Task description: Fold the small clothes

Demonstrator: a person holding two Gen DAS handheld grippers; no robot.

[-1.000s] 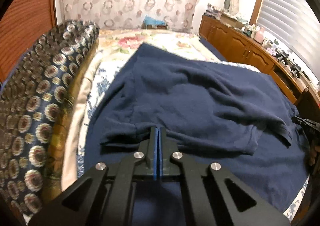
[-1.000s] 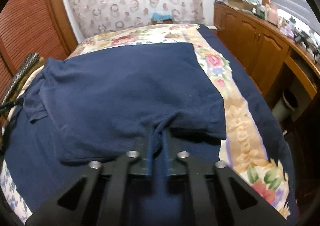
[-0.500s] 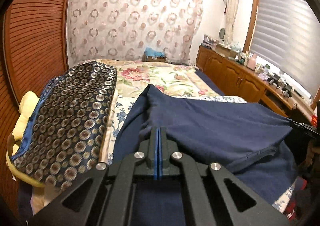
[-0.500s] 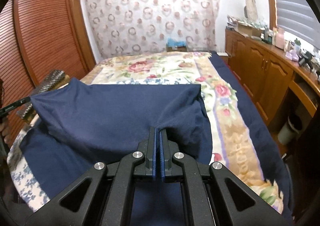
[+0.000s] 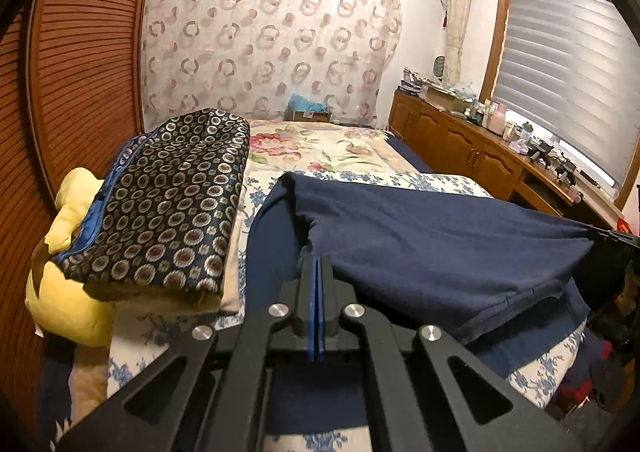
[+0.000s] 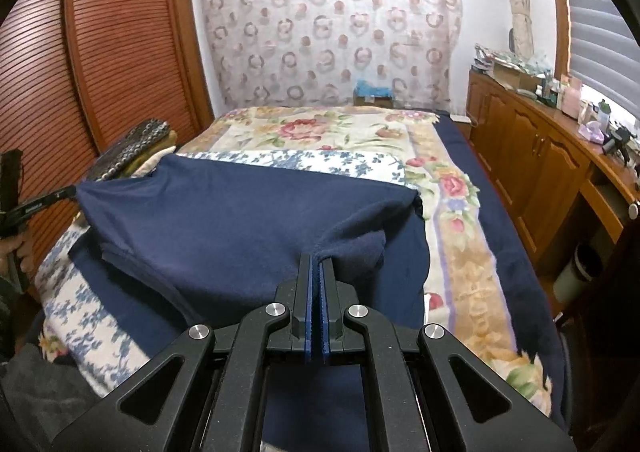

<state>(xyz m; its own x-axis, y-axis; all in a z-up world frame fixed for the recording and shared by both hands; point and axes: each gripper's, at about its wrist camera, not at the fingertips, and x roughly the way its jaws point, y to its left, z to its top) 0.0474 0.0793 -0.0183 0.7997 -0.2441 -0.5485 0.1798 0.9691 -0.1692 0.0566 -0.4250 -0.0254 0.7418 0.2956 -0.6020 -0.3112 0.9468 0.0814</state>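
Fingers (image 5: 310, 284) of the left gripper (image 5: 316, 272) press together on a pinch of the navy garment (image 5: 432, 236), while the right gripper (image 6: 318, 272) pinches the opposite near corner of the same cloth (image 6: 240, 224). A second ago the garment lay flat and rumpled on the bed (image 6: 340, 136); now its near edge is lifted clear and pulled taut between the two grippers, the far edge apparently resting on the bedding. That suggests a fold is under way, the raised edge ready to be carried forward. Its long axis runs side to side, from one gripper to the other. A patterned folded quilt (image 5: 168, 204) sits beside it to the left.
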